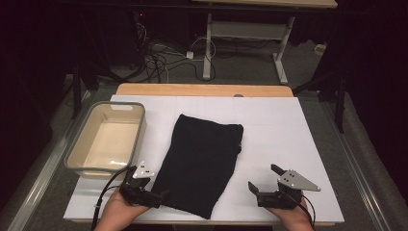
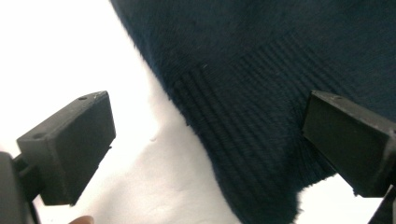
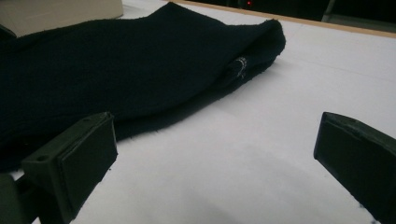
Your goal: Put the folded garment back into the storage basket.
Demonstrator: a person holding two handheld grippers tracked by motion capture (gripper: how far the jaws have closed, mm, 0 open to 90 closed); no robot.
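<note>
Bin (image 1: 107, 138) sits at far left of the desk (image 1: 288, 134), grey rim, cream inside, nothing visible in it. Just right of it, apart from it, lies the cloth (image 1: 199, 161): dark knit, flat on the white desk top, long axis running from the far middle toward the near edge, slightly slanted.

Left tongs (image 1: 161, 197) are at the cloth's near left corner, held by the left hand (image 1: 118, 211) at the near desk edge. Jaws stand wide. In the left gripper view, left tongs (image 2: 205, 144) straddle the ribbed hem of the cloth (image 2: 261, 93): one jaw over bare white desk, the other over or right at the knit. Nothing pinched between them; cannot tell if the lower tip touches the fabric.

Right tongs (image 1: 263, 182) are well right of the cloth, over bare desk, held by the right hand (image 1: 293, 216). Jaws wide, nothing between them. Right gripper view: right tongs (image 3: 215, 154) frame bare white surface; cloth (image 3: 140, 70) lies ahead and to the left of it, one folded edge raised a little with a small pale mark on it. Bin corner (image 3: 56, 14) shows behind the cloth.
</note>
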